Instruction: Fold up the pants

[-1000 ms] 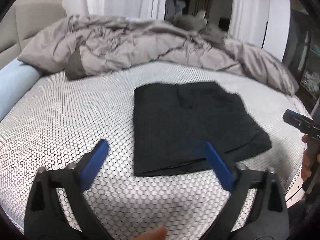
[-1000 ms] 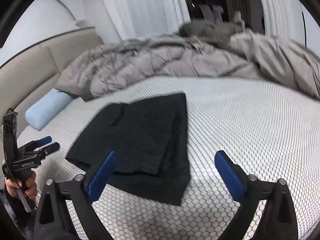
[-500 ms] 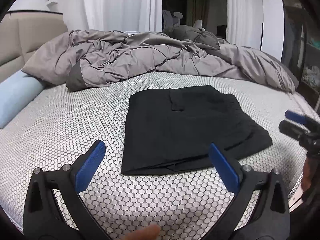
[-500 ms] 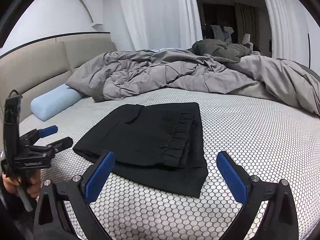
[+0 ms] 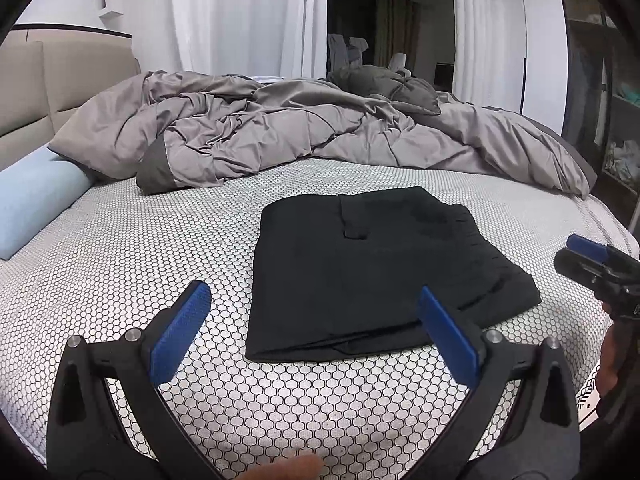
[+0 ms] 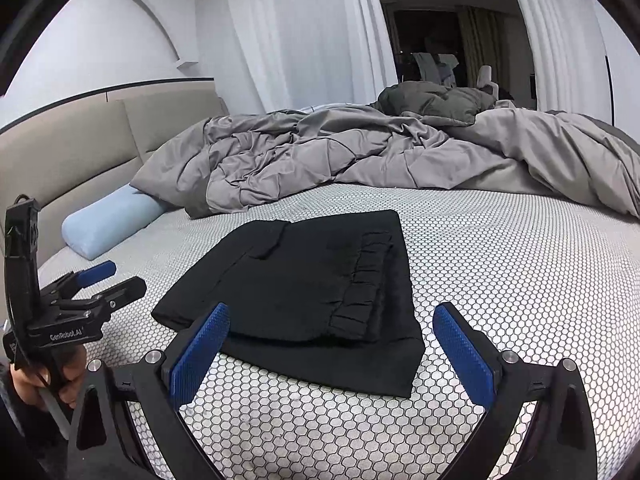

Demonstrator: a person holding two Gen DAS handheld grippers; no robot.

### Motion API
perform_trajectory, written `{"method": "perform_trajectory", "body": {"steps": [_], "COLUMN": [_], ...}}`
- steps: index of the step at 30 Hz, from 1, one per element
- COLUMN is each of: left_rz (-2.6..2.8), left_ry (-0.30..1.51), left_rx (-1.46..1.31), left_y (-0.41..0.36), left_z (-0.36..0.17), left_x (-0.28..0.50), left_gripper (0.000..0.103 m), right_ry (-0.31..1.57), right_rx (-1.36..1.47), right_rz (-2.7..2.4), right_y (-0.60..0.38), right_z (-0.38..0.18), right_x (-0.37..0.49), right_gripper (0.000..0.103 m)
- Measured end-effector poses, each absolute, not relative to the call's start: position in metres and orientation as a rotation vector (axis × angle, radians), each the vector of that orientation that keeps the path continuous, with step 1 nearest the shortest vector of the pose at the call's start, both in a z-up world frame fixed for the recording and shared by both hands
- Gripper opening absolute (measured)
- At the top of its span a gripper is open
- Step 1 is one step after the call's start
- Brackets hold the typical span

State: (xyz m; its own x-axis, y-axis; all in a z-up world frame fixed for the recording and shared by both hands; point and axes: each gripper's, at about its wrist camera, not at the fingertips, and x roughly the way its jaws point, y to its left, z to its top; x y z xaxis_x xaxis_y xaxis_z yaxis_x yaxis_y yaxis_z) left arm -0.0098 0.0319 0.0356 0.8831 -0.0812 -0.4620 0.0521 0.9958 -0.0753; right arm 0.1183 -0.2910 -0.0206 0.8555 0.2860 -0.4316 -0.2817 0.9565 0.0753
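Observation:
Black pants [image 5: 372,268] lie folded into a flat rectangle on the honeycomb-patterned bed sheet [image 5: 140,248]; in the right wrist view the pants [image 6: 304,292] show their gathered waistband on top at the right. My left gripper [image 5: 316,312] is open and empty, held above the sheet just in front of the pants' near edge. My right gripper [image 6: 332,328] is open and empty, held in front of the pants' near corner. Each gripper also shows in the other's view, the right one [image 5: 584,256] and the left one [image 6: 108,280], both apart from the pants.
A crumpled grey duvet [image 5: 300,136] covers the far half of the bed. A light blue bolster pillow [image 5: 36,200] lies at the left by the beige headboard [image 6: 80,148]. White curtains [image 5: 248,20] hang behind. The bed's edge is near both grippers.
Both grippers have drawn back and tilted up from the pants, open and empty throughout. The views now look more level across the bed. The pants have not moved.

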Motion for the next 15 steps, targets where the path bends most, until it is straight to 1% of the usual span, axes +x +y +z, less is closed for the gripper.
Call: {"method": "perform_trajectory", "body": {"steps": [15], "left_rz": [-0.057], "left_ry": [0.48], "left_rx": [-0.055], "left_y": [0.0333], "left_z": [0.0341], "left_x": [-0.0103], "left_gripper": [0.102], "right_ry": [0.459], "right_rx": [0.014], "right_rz": [0.3], "right_y": [-0.2931], "right_z": [-0.0197], "right_x": [0.121], "right_gripper": [0.103]}}
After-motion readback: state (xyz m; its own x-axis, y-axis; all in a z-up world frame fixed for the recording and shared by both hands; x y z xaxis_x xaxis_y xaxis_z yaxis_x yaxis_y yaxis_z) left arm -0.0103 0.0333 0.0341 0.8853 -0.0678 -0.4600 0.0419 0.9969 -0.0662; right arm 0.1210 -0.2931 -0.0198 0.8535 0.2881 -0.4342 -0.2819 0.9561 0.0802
